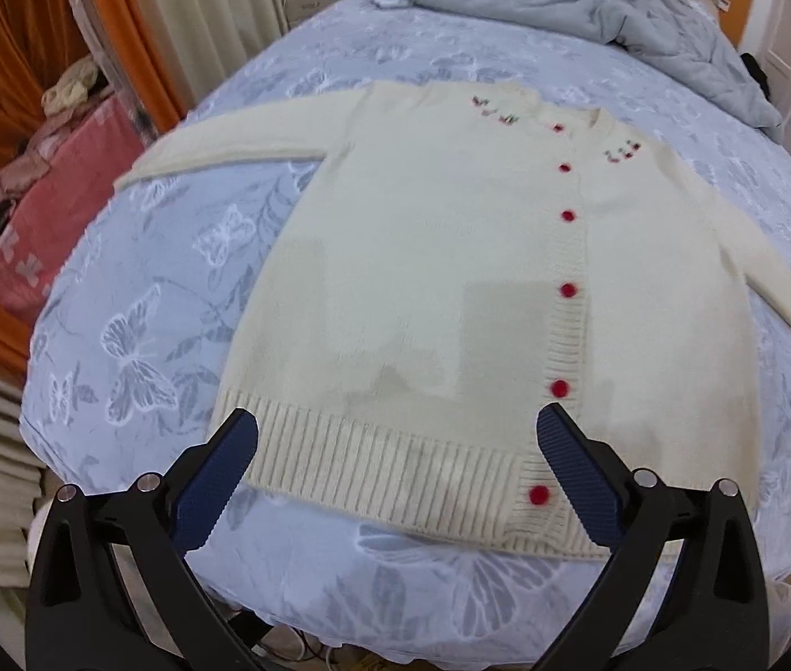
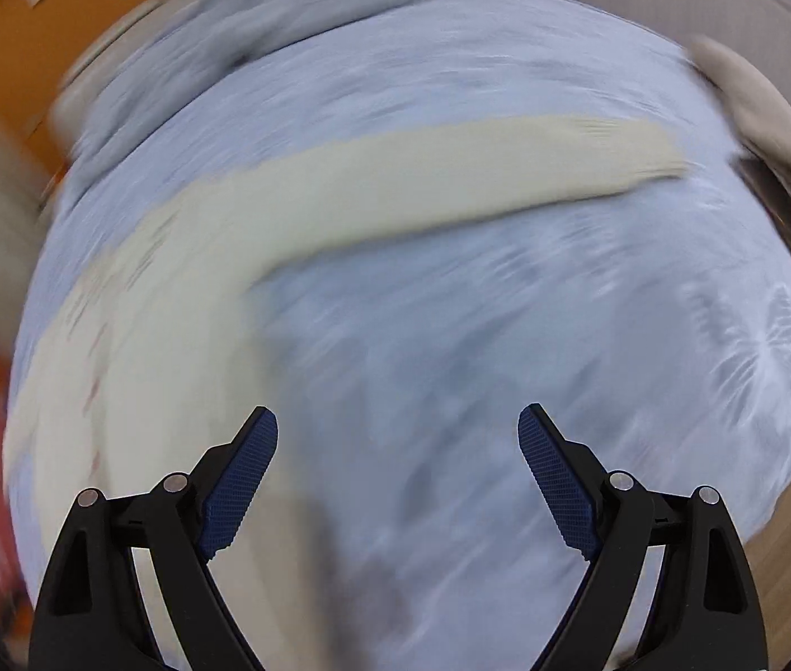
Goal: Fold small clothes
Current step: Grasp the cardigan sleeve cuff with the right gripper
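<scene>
Left gripper (image 1: 395, 436): jaws spread wide, holding nothing, poised over the ribbed hem (image 1: 390, 464) of the cream cardigan (image 1: 451, 257). Right gripper (image 2: 397, 430): jaws equally wide, empty, above bare bedsheet (image 2: 507, 363); view blurred. Cardigan: flat, buttoned, red buttons (image 1: 568, 291) running toward 12 o'clock; one sleeve (image 1: 239, 145) at 10 o'clock, other sleeve (image 2: 451, 173) at 12 o'clock of the right view. Advice: pinch each cuff fully, carry sleeves inward flat across the body, smooth before folding the hem upward.

The left wrist view looks down from the cardigan's (image 1: 423, 279) hem toward the collar, fairly close. The right wrist view, badly blurred, faces its outstretched sleeve (image 2: 451, 179). Both share the blue bedspread (image 1: 144, 291).
</scene>
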The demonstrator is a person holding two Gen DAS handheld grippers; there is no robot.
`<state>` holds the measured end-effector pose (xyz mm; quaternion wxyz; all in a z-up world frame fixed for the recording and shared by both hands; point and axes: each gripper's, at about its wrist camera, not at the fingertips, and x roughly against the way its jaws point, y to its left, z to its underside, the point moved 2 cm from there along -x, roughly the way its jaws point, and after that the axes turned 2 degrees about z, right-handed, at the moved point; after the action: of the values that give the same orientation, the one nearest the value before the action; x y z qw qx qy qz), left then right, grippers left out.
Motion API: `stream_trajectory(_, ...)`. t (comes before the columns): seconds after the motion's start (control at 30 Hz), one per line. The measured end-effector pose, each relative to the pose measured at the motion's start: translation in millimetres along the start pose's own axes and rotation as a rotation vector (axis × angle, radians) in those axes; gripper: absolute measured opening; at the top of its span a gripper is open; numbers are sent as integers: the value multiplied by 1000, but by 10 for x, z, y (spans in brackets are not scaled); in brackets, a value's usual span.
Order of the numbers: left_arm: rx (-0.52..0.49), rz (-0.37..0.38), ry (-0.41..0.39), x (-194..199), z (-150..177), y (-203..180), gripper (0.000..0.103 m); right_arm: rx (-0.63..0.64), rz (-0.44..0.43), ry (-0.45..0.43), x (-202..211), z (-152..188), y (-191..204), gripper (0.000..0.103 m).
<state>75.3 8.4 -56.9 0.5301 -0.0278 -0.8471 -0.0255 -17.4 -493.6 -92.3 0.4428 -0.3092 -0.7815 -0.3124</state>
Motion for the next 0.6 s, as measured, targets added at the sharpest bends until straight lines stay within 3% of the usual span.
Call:
stream_trajectory(0.13, -12, -2, 47, -213, 17, -60, 98, -152, 32, -50, -391, -688, -591, 84)
stream_trajectory(0.27, -45, -13, 66, -356, 20, -151, 98, -290, 34, -30, -775, -1085, -978, 75)
stream_trajectory(0.37, -62, -22, 71, -425, -1, -182, 98, -372, -6, -16, -1037, -1226, -1085, 56)
stream_trajectory(0.47, -64, -26, 81, -494, -40, -178, 98, -356, 7, -6, -1168, -1304, -1026, 29)
stream_trajectory(0.5, -61, -26, 85, -517, -56, -166, 98, -341, -8, -8, -1190, -1353, -978, 8)
stream_trajectory(0.6, -46, -24, 92, -567, -92, -119, 98, -333, -71, -115, -940, -1435, -833, 8)
